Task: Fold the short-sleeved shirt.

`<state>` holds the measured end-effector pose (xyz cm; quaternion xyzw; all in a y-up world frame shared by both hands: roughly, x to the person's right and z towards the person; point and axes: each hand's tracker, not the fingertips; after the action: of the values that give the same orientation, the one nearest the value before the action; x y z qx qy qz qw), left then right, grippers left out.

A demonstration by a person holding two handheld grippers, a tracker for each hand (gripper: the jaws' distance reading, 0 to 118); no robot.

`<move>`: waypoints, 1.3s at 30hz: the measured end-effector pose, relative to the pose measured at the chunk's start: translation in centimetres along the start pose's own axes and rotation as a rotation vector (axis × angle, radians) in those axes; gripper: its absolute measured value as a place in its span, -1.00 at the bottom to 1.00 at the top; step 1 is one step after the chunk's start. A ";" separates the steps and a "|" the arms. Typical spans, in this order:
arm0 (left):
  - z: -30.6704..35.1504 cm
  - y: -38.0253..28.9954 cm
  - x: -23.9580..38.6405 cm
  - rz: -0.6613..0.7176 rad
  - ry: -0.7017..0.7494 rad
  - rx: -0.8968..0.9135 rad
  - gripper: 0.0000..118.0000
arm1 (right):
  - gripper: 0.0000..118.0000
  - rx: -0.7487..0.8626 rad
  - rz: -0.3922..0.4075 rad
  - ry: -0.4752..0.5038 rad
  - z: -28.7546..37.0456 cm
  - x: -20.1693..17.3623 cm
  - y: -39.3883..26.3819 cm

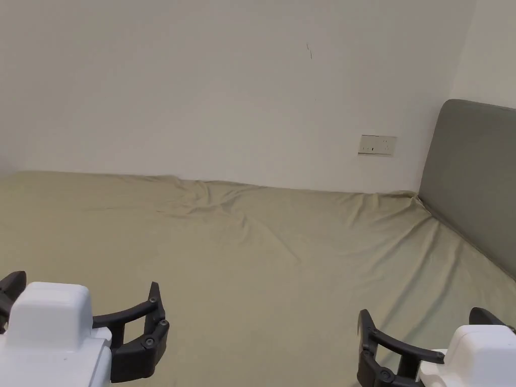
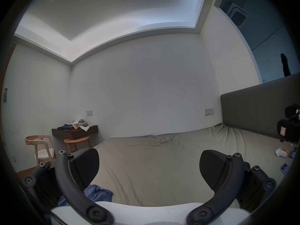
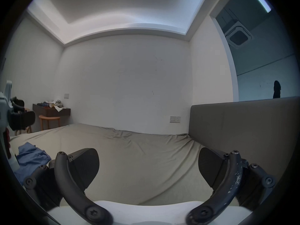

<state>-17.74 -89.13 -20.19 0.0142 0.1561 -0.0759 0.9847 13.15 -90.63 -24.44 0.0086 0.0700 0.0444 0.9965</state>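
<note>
Wrinkled olive bed met white wall and grey headboard; blue shirt lay crumpled leftward; left tongs and right tongs spread, empty.

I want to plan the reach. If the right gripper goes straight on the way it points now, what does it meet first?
The right gripper is open and points across the bare bed sheet toward the wall. Nothing stands between; it would probably skim the sheet or reach the wall, though depth is unclear.

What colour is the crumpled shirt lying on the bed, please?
Blue shirt; clearest in the right gripper view.
</note>
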 end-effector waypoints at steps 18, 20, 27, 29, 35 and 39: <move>-0.8 0.5 -1.0 0.098 0.009 -0.145 -0.99 | -0.87 -0.006 -0.027 -0.040 0.6 1.0 0.3; -0.7 0.5 -1.3 0.111 0.019 -0.137 -1.00 | -0.97 -0.050 -0.062 -0.053 1.3 1.4 0.6; 0.1 0.8 -1.4 0.092 -0.028 -0.147 -1.00 | -0.97 -0.014 -0.120 0.044 1.5 1.5 0.7; 0.6 0.9 -2.4 0.125 -0.023 -0.145 -1.00 | -0.97 -0.008 -0.144 0.112 0.9 0.5 0.9; 5.1 0.3 -8.9 0.081 0.207 -0.162 -1.00 | -0.97 0.012 -0.115 0.364 -2.0 -6.9 2.0; 9.4 -0.5 -13.9 -0.015 0.440 -0.215 -1.00 | -0.97 0.017 -0.140 0.608 -3.5 -14.1 2.6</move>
<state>-28.02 -88.14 -6.90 -0.0756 0.3741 -0.0611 0.9223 -1.43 -89.23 -25.91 -0.0018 0.3657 -0.0242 0.9304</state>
